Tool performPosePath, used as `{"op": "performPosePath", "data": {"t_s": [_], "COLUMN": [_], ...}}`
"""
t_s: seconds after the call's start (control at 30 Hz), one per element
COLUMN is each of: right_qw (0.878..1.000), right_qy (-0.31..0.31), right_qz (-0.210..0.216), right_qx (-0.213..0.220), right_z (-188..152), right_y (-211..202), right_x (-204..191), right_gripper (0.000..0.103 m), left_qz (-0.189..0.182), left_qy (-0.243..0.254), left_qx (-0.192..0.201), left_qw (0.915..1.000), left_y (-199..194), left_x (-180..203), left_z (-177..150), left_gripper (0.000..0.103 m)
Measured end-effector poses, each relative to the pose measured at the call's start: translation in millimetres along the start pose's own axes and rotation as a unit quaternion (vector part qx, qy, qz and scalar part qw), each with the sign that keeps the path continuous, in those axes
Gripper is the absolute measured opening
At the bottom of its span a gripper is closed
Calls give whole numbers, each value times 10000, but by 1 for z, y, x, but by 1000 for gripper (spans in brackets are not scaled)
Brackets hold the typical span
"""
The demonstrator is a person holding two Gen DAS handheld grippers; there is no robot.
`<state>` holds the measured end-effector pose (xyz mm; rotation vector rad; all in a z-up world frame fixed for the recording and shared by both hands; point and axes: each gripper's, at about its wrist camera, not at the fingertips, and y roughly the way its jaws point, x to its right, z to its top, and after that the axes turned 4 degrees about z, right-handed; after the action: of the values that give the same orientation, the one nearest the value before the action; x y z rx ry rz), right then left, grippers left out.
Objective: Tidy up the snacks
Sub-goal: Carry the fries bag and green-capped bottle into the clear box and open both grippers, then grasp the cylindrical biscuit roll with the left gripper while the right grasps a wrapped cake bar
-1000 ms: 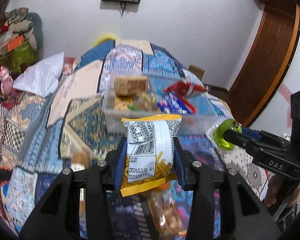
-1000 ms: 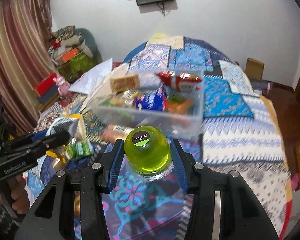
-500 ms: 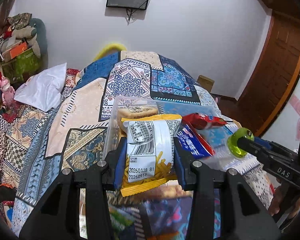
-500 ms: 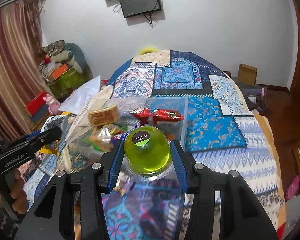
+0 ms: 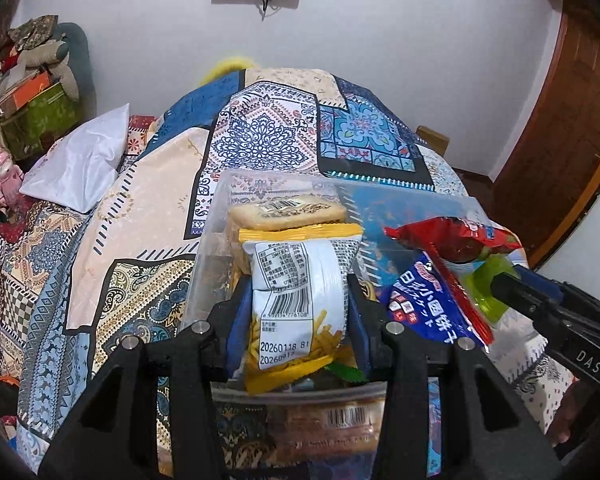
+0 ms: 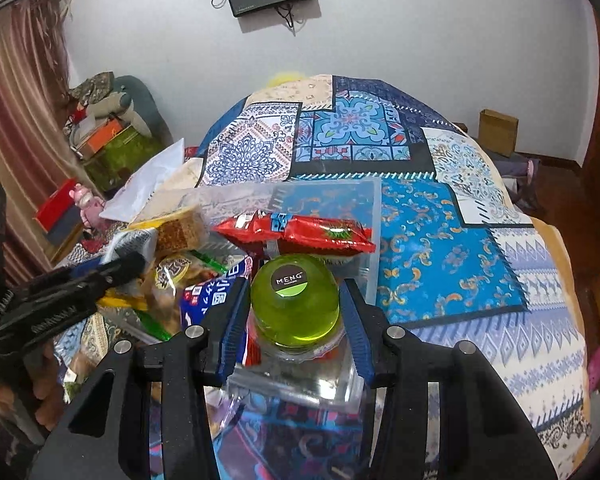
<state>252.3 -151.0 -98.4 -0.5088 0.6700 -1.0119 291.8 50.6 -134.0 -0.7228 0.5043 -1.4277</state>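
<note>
My left gripper (image 5: 298,314) holds a yellow-and-white snack packet (image 5: 296,276) upright between its blue pads, over the left end of a clear plastic bin (image 5: 210,236). Its jaws are opening, with the packet still touching both pads. My right gripper (image 6: 294,294) is shut on a green jelly cup (image 6: 296,316) with a black "MENG" label, over the bin's right end (image 6: 374,240). Inside the bin lie a red packet (image 6: 296,234), a blue biscuit bag (image 5: 416,304) and a tan cracker pack (image 5: 288,212).
The bin stands on a patchwork quilt (image 6: 440,264) covering a bed. Another wrapped snack (image 5: 340,416) lies on the quilt just in front of the bin. A white pillow (image 5: 80,164) is at the left, with boxes and clutter beyond it. A wooden door is at the right.
Both grippers have travelled forward and slightly down with their snacks. The bin, earlier well ahead, now lies right under the fingertips.
</note>
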Motion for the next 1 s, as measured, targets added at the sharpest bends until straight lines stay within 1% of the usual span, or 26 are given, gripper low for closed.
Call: {"op": "performPosePath", "data": {"t_s": [0.03, 0.07, 0.1, 0.17, 0.2, 0.33, 0.4, 0.53, 0.6, 0.73, 0.9, 1.0], "right_qw": [10000, 9999, 9997, 9992, 9989, 9988, 9986, 9976, 9975, 9975, 9962, 9954], "right_qy": [-50, -100, -159, -241, -290, -390, -464, -653, -680, -666, -783, -805], "right_qz": [-63, -106, -169, -311, -367, -292, -261, -196, -122, 208, 380, 505], "right_qx": [6, 14, 23, 19, 17, -1, 12, 135, 158, 130, 11, -137], "right_z": [0, 0, 0, 0, 0, 1, 0, -5, -8, -15, -35, -48], "right_y": [0, 0, -1, -1, -3, -14, -21, -44, -53, -72, -87, -89], "right_x": [-1, -2, -4, -6, -8, -13, -19, -37, -44, -58, -79, -89], "right_gripper": [43, 43, 43, 43, 43, 45, 51, 57, 62, 63, 63, 63], "left_qz": [44, 88, 138, 210, 220, 146, 111, 136, 150, 133, 239, 317], "left_qy": [1, 13, 31, 72, 91, 150, 161, 277, 303, 355, 476, 500], "left_qx": [13, 29, 47, 122, 161, 230, 275, 431, 459, 469, 410, 344], "left_qw": [10000, 10000, 9999, 9997, 9996, 9995, 9994, 9986, 9984, 9982, 9977, 9977], "left_y": [0, 0, 0, -5, -8, -29, -40, -70, -87, -113, -140, -146], "left_x": [0, 2, 3, 5, 6, 8, 8, 7, 5, 0, -12, -21], "left_z": [0, 0, 0, 0, 0, 0, -1, -7, -12, -27, -54, -68], "left_gripper": [46, 50, 57, 66, 67, 67, 71, 74, 80, 82, 84, 84]}}
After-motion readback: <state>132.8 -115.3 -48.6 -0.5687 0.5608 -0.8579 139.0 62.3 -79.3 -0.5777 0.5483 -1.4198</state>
